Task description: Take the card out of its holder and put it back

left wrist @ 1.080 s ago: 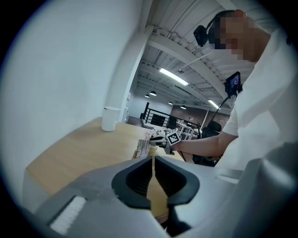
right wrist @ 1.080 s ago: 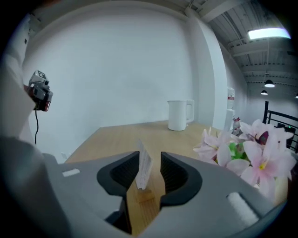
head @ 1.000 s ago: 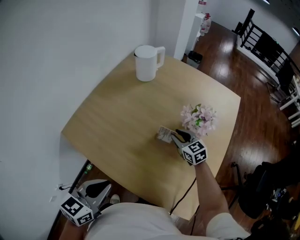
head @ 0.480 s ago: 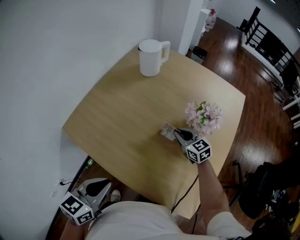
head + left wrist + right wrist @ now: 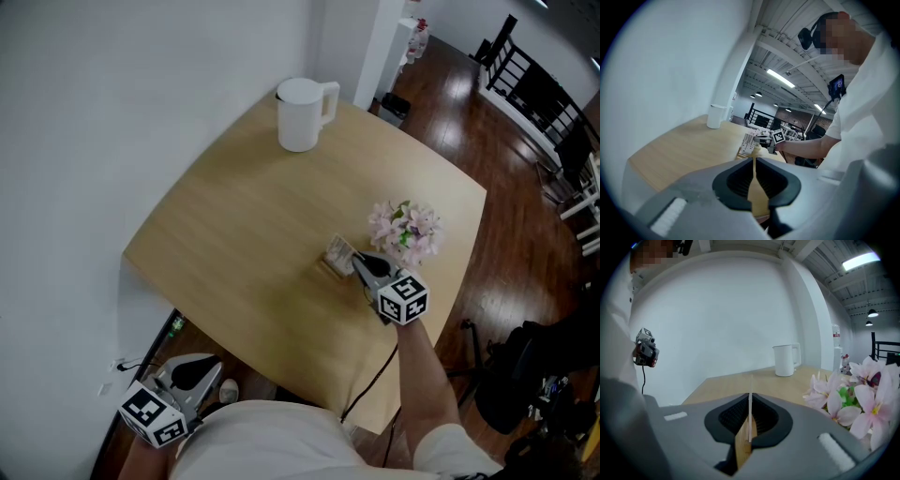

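A small white printed card (image 5: 339,251) stands just left of the pink flowers, over its low wooden holder (image 5: 328,272). My right gripper (image 5: 357,263) is shut on the card. In the right gripper view the card (image 5: 750,411) shows edge-on as a thin white strip pinched between the dark pads, with wood (image 5: 742,446) below it. My left gripper (image 5: 208,375) hangs off the table at the lower left, shut with nothing in it (image 5: 753,185). The left gripper view shows the card (image 5: 749,143) and the right gripper (image 5: 763,139) far off.
A white jug (image 5: 302,114) stands at the table's far corner. A bunch of pink flowers (image 5: 403,232) sits right beside the right gripper (image 5: 862,390). The light wooden table (image 5: 234,234) meets a white wall on the left; dark floor lies beyond its right edge.
The right gripper's jaws have closed onto the card. The card now stands a little higher and further right, with the wooden holder showing below it. The left gripper has stayed put.
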A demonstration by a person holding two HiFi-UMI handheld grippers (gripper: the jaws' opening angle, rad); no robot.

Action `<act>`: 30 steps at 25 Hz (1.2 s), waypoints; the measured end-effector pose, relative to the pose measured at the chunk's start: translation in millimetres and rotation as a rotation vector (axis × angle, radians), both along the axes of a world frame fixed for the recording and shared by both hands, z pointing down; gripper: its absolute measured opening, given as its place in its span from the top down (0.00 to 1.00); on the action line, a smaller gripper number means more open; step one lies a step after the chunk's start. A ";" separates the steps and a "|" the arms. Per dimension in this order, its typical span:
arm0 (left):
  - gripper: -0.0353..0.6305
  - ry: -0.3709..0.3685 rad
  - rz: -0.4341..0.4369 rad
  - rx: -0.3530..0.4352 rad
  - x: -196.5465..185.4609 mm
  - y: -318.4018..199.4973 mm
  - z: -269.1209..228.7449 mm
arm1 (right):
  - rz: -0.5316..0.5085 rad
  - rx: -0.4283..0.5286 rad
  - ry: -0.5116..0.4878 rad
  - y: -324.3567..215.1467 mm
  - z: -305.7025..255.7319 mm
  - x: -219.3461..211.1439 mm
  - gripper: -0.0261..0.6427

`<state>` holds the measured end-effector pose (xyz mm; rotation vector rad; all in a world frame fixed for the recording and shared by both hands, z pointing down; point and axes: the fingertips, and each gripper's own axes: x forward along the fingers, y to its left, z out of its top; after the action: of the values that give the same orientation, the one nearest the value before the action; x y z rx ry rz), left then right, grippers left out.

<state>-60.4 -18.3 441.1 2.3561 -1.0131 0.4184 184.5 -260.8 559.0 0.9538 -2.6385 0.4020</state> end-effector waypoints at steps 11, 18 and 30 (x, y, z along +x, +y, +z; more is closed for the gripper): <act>0.91 0.029 0.055 0.053 -12.3 5.6 -8.7 | 0.042 0.128 0.031 20.6 -65.3 -2.6 0.93; 0.91 0.055 0.106 0.102 -44.3 27.6 -18.0 | 0.025 0.172 0.058 75.8 -105.5 -40.3 0.93; 0.91 0.066 0.180 0.157 -128.3 104.4 -22.5 | 0.012 0.187 0.060 235.6 -147.4 -152.9 0.93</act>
<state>-188.7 86.0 418.6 2.5956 -0.8346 0.3359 31.7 -25.2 411.6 1.0215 -2.6518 0.1286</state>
